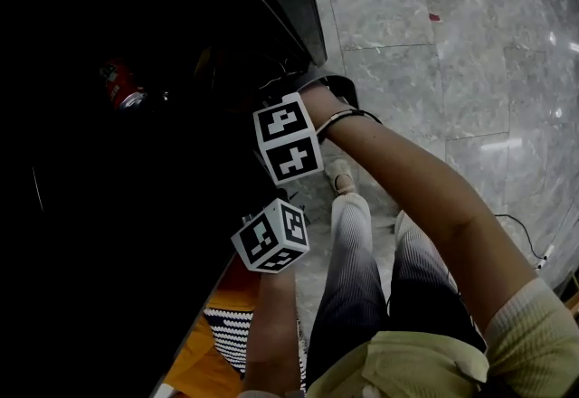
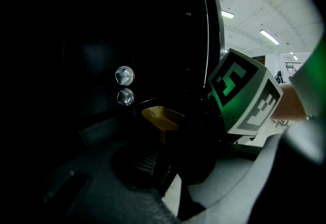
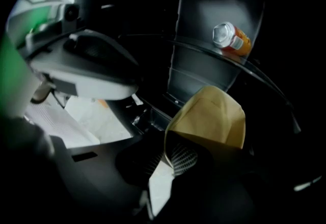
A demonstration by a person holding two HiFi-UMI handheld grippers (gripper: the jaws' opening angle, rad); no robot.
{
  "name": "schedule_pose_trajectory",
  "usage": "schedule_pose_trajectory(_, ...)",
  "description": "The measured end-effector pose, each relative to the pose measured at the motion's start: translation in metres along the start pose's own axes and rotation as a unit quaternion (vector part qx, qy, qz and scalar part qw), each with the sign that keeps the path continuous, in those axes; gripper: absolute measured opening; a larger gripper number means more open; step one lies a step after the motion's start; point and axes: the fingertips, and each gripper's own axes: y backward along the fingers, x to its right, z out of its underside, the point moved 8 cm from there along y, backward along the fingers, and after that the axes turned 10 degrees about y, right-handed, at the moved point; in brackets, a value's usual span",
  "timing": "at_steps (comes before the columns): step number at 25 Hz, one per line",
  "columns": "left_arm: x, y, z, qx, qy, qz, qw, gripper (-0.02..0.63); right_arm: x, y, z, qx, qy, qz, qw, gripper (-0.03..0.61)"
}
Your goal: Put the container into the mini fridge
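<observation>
A tan paper container (image 3: 211, 116) sits between the jaws of my right gripper (image 3: 189, 156), which is shut on its near edge and holds it inside the dark mini fridge (image 3: 214, 73). The container also shows as a yellow box (image 2: 160, 117) just beyond my left gripper (image 2: 165, 162). The left gripper's jaws are lost in shadow. In the head view only the right marker cube (image 1: 288, 138) and the left marker cube (image 1: 271, 236) show at the fridge's (image 1: 136, 206) opening. The jaws themselves are hidden in the dark there.
An orange can (image 3: 230, 38) lies on a glass shelf (image 3: 254, 73) above the container, and a red can (image 1: 122, 89) shows in the head view. Two shiny can ends (image 2: 124, 76) gleam deep inside. Grey marble floor (image 1: 434, 43) lies behind the person's legs (image 1: 362, 288).
</observation>
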Motion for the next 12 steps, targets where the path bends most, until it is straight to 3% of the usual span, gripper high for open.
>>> schedule_pose_trajectory(12,-0.007,-0.002,0.004,0.0,0.003,-0.005,1.0,0.025,0.024,-0.018,-0.016,0.031,0.014,0.013,0.999,0.037)
